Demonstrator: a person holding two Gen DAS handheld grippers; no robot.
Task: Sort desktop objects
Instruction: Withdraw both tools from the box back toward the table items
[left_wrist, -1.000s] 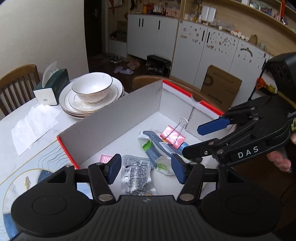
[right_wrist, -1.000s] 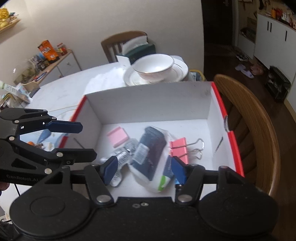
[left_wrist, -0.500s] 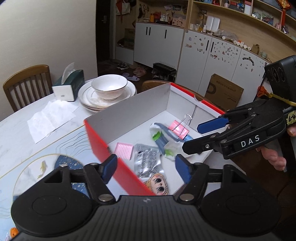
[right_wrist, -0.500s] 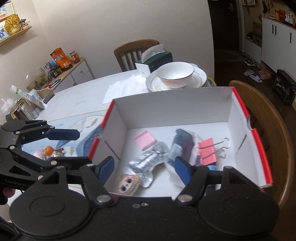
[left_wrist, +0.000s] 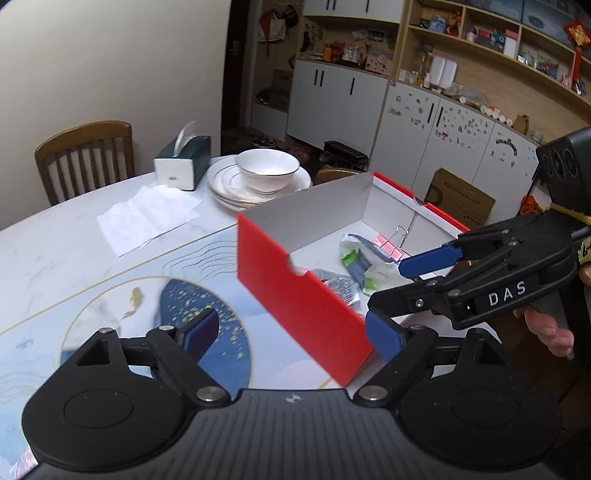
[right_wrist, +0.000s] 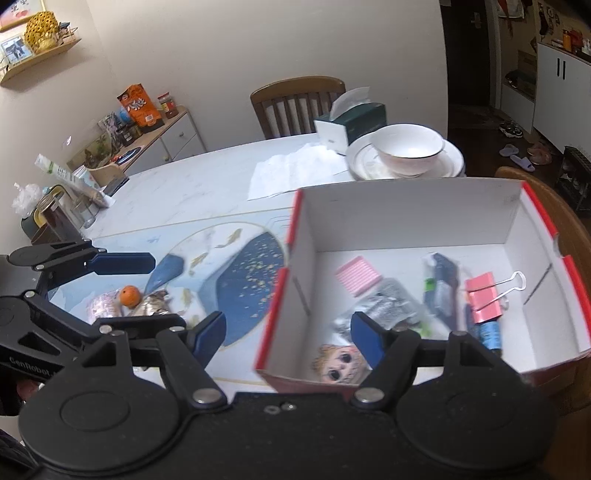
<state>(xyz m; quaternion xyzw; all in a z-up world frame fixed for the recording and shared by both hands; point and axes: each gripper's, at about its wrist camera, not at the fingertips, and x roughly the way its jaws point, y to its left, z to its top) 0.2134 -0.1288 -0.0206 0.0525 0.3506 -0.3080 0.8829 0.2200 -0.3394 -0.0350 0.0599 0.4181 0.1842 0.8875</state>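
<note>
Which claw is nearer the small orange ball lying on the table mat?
Left. The left claw, jaws opening and empty, hovers right beside the small orange ball; the right claw, also opening and empty, sits over by the red cardboard box.

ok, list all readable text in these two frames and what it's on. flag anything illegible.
"DAS": white letters on the side of the right tongs, left wrist view.
"GenRobot": partly cut off, on the side of the left tongs, right wrist view.
Orange snack box on the sideboard: large characters, too blurred to read.
Tissue box: small print on its white end, too small.
Cardboard carton on the floor: dark logo, illegible.
Packets in the red box: print blurred.
</note>
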